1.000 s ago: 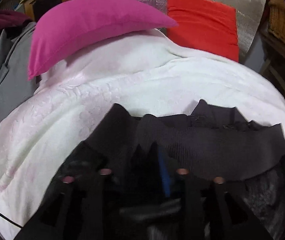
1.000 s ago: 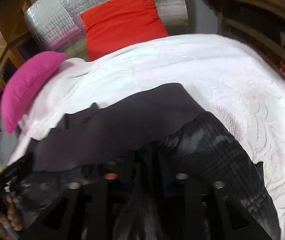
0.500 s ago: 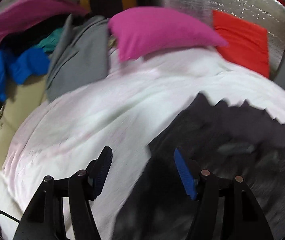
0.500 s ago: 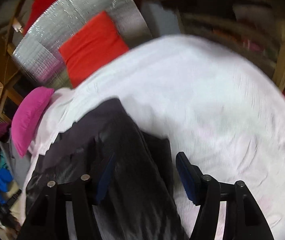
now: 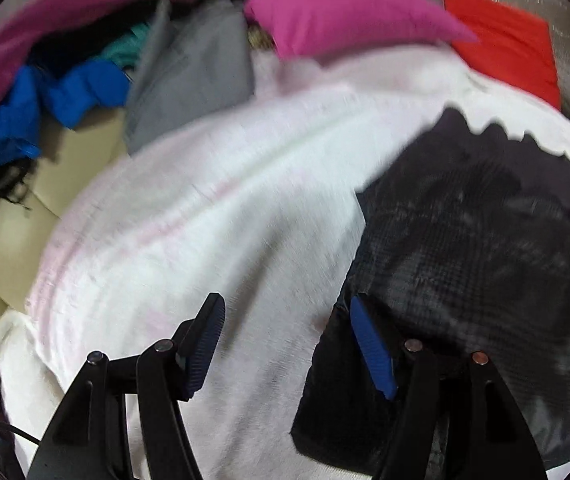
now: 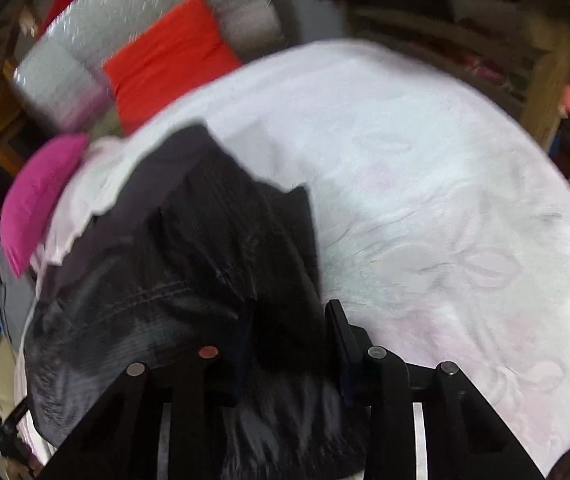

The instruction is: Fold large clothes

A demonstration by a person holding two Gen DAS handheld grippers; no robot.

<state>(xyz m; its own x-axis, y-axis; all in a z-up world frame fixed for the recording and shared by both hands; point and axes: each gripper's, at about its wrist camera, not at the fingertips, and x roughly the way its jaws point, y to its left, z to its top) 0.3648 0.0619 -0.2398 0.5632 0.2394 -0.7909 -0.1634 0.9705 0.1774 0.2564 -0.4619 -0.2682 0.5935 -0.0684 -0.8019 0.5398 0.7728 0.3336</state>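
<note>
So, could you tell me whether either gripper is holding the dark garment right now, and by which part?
Nothing is held. The left gripper is open over the white bedcover; the right gripper is open above the dark garment without clamping it.

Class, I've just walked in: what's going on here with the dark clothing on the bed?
A person with a gripper in each hand is folding a dark garment on a white bedspread. The left gripper is open over the bedspread beside the garment's edge. The right gripper is open with the garment between its fingers. Neither holds it yet.
</note>
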